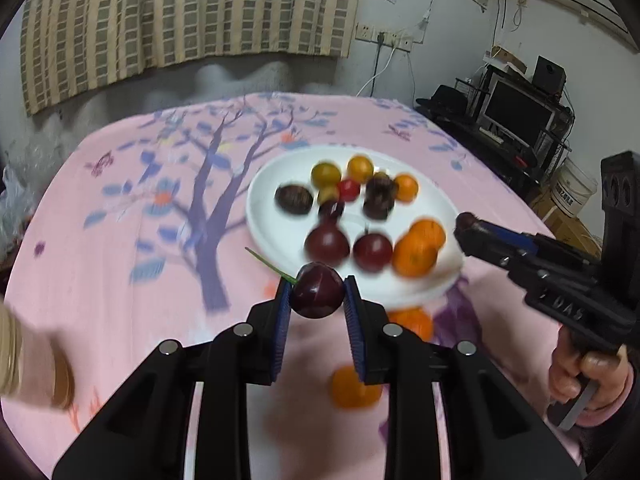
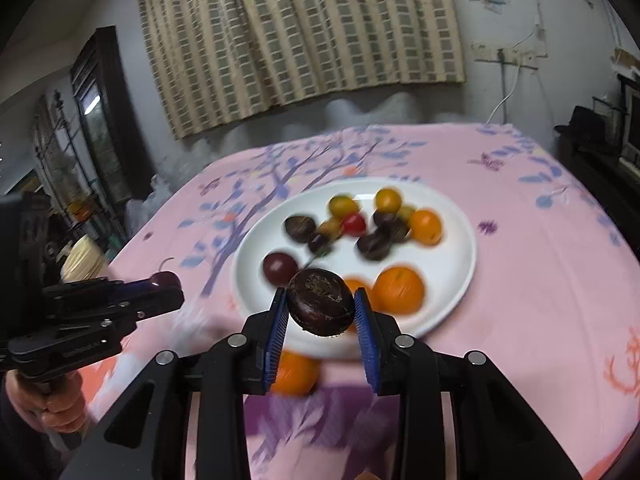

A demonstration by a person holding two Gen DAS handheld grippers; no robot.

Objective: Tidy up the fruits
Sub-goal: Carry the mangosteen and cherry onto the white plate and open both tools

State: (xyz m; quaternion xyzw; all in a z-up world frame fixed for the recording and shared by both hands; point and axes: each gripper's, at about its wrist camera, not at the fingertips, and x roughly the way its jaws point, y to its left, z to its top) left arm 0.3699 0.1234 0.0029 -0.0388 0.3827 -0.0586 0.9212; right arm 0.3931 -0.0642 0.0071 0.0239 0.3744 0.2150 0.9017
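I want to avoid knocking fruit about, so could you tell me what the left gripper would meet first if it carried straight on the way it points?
Probably the near rim of the white plate, then the dark red fruit just inside it. The left gripper already holds a plum. Depth is unclear, so it may pass above the rim.

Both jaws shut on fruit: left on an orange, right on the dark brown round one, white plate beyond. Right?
Not quite. The left gripper holds a dark red plum-like fruit, not an orange, as the left wrist view shows. The right gripper does clamp the dark brown fruit, with the white plate beyond.
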